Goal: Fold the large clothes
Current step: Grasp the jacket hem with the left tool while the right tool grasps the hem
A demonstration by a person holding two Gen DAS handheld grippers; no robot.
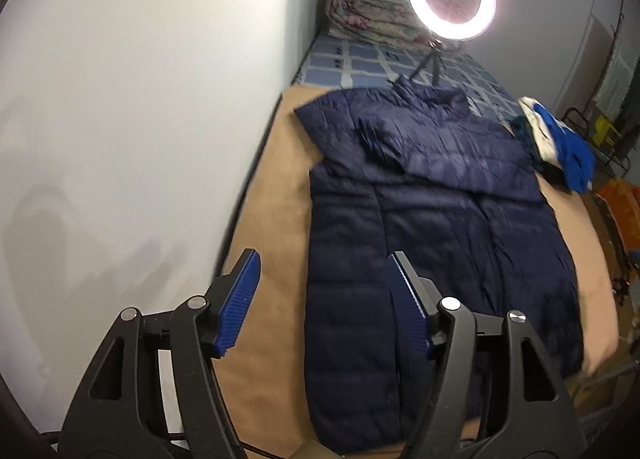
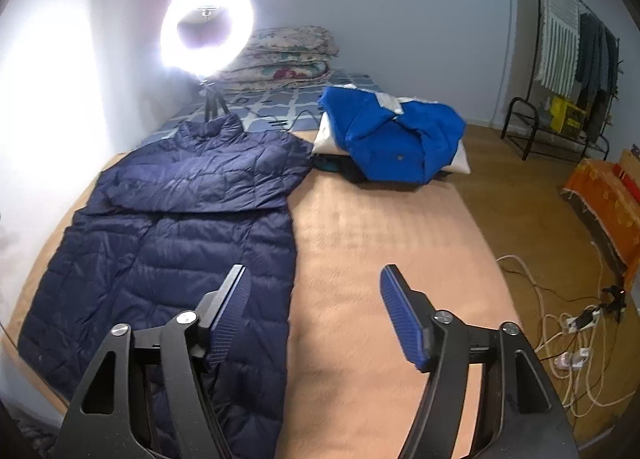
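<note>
A navy quilted down jacket (image 1: 432, 227) lies flat on a tan blanket (image 1: 276, 219) on the bed, collar at the far end, both sleeves folded across the chest. It also shows in the right wrist view (image 2: 168, 227). My left gripper (image 1: 322, 259) is open and empty above the jacket's near left edge. My right gripper (image 2: 314, 273) is open and empty above the jacket's near right edge and the blanket (image 2: 380, 243).
A folded bright blue and white garment pile (image 2: 392, 135) sits at the far right of the bed. A lit ring light (image 2: 206, 37) on a tripod and a folded floral quilt (image 2: 288, 55) stand at the head. A wall runs along the left. Cables (image 2: 568, 335) lie on the floor.
</note>
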